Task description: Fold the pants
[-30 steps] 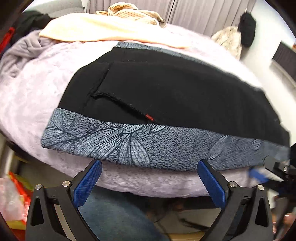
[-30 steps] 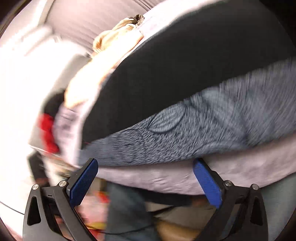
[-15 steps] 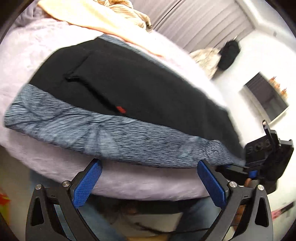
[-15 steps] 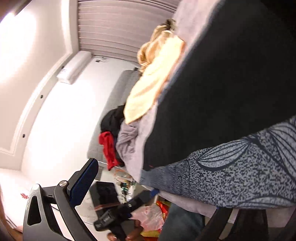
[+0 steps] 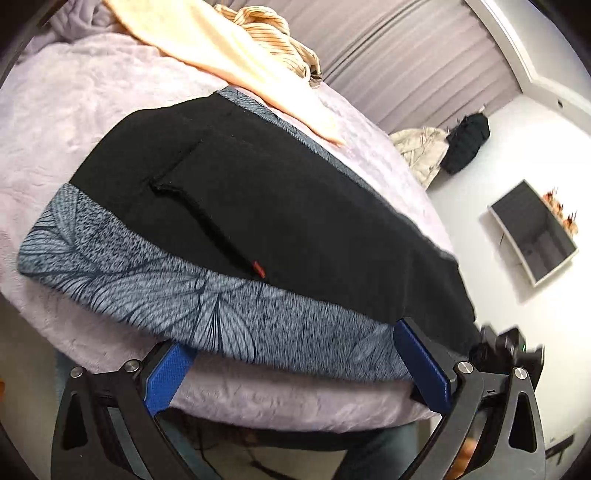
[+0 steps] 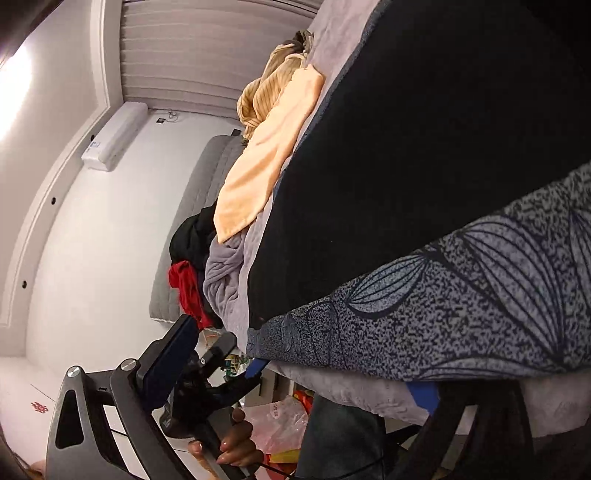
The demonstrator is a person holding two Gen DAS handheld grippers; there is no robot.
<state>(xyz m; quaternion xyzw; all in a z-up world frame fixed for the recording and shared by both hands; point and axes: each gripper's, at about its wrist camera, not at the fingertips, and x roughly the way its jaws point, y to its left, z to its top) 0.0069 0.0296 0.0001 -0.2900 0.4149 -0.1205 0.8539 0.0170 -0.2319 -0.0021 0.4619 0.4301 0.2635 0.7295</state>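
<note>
Black pants [image 5: 280, 206] with a grey leaf-patterned side band [image 5: 184, 295] lie flat across a lilac blanket [image 5: 74, 122] on a bed. My left gripper [image 5: 295, 369] is open at the near edge, its blue fingers [image 5: 421, 365] straddling the patterned band. In the right wrist view the pants [image 6: 424, 166] fill the frame, very close. There my right gripper [image 6: 303, 362] is open at the band's edge, one finger partly hidden under the blanket. The right gripper's body [image 5: 506, 350] shows at the pants' right end in the left wrist view.
A peach cloth [image 5: 236, 62] and a striped beige garment [image 5: 273, 33] lie at the far side of the bed. Red and black clothes [image 6: 188, 280] are heaped at one end. A hand [image 6: 229, 439] holds the other gripper's handle. A plastic bag [image 6: 280, 421] sits below.
The left gripper came closer to the near edge, its fingers now at the patterned band. The right gripper rolled sideways and moved up against the band's end. Both stayed open.
</note>
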